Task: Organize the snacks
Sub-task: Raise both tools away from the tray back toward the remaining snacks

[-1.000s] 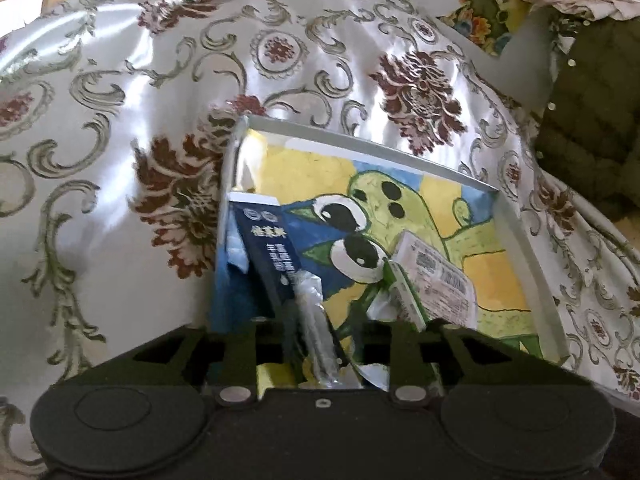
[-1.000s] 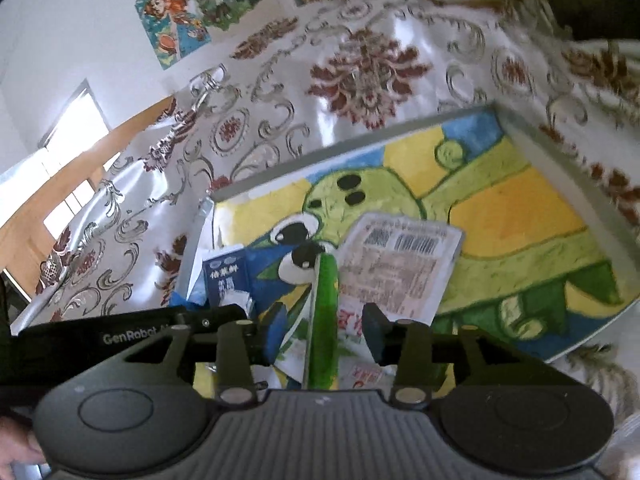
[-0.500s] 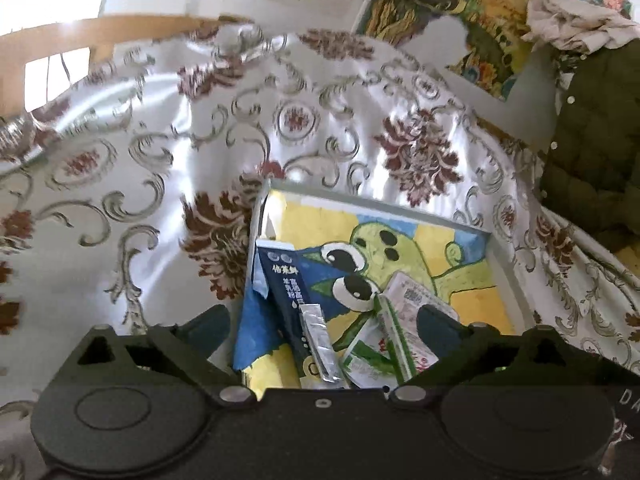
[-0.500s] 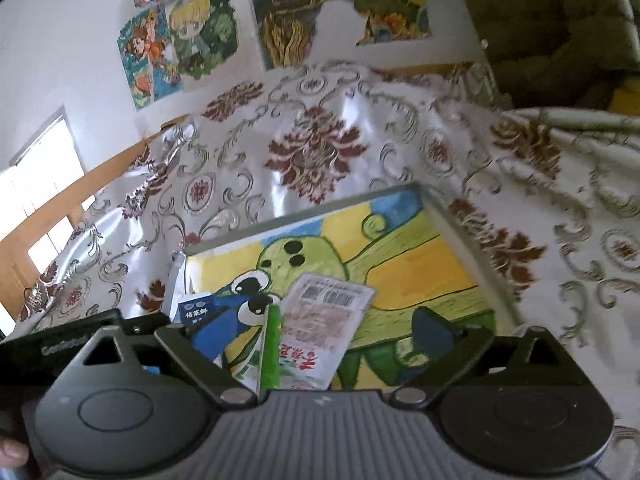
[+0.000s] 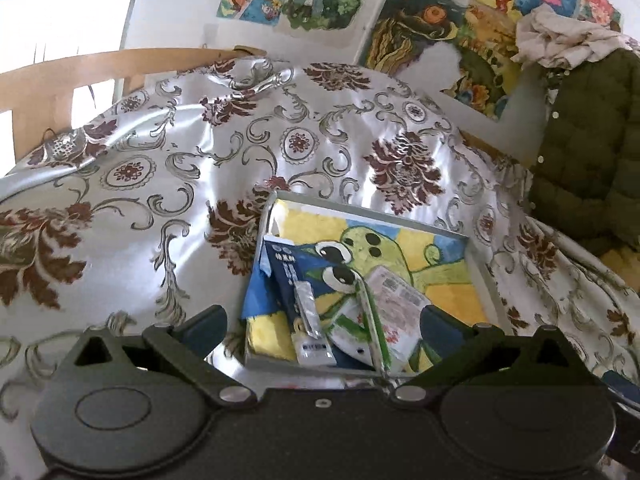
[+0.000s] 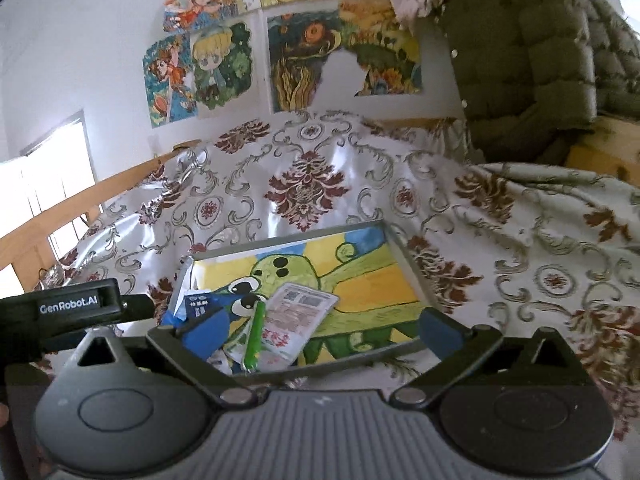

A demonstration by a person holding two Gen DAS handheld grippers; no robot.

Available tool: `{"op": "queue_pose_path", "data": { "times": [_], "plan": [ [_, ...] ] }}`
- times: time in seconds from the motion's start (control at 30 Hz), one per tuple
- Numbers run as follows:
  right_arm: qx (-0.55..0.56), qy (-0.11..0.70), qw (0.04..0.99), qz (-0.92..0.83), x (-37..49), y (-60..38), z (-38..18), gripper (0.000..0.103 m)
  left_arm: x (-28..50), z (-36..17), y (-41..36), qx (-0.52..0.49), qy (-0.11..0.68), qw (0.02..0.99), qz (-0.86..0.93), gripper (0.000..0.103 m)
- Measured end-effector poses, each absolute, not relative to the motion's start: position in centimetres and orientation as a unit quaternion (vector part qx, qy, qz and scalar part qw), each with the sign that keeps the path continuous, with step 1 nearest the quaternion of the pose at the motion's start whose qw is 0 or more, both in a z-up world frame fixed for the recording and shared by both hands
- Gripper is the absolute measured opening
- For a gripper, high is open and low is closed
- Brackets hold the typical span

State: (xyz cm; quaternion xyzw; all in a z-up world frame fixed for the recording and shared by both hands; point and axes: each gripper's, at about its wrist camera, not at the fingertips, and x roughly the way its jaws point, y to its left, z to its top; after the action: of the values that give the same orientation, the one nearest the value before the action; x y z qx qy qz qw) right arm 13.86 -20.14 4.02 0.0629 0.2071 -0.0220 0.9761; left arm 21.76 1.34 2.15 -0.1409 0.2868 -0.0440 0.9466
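Snacks lie in the tray (image 5: 482, 276) on the cloth (image 5: 168, 176): blue carton (image 5: 286, 276) at its near left, white packet (image 5: 396, 304) just right. Left gripper (image 5: 320, 326) spread wide, empty; right gripper (image 6: 320, 326) opening, nothing between its jaws.

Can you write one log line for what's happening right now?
left hand-held gripper: open, empty | right hand-held gripper: opening, empty | snacks: blue carton, green packet in tray

White wall (image 6: 80, 40); drawings (image 6: 344, 60); bright window (image 5: 60, 12)
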Motion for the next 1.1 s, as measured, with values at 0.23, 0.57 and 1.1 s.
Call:
{"op": "queue_pose_path", "data": {
  "times": [0.23, 0.57, 1.1],
  "plan": [
    [0.061, 0.21, 0.975, -0.028, 8.9, -21.3, 3.2, 0.103, 17.8, 0.5, 0.2, -0.105, 0.305, 0.945, -0.061, 0.102],
    [0.073, 0.241, 0.966, -0.061, 3.8, -21.3, 1.8, 0.103, 12.5, -0.3, -0.2, -0.068, 0.31, 0.944, -0.093, 0.102],
    [0.125, 0.305, 0.939, -0.094, -0.4, -21.9, -0.6, 0.103, 6.5, -2.0, -1.2, 0.003, 0.325, 0.942, -0.087, 0.102]
  ]
}}
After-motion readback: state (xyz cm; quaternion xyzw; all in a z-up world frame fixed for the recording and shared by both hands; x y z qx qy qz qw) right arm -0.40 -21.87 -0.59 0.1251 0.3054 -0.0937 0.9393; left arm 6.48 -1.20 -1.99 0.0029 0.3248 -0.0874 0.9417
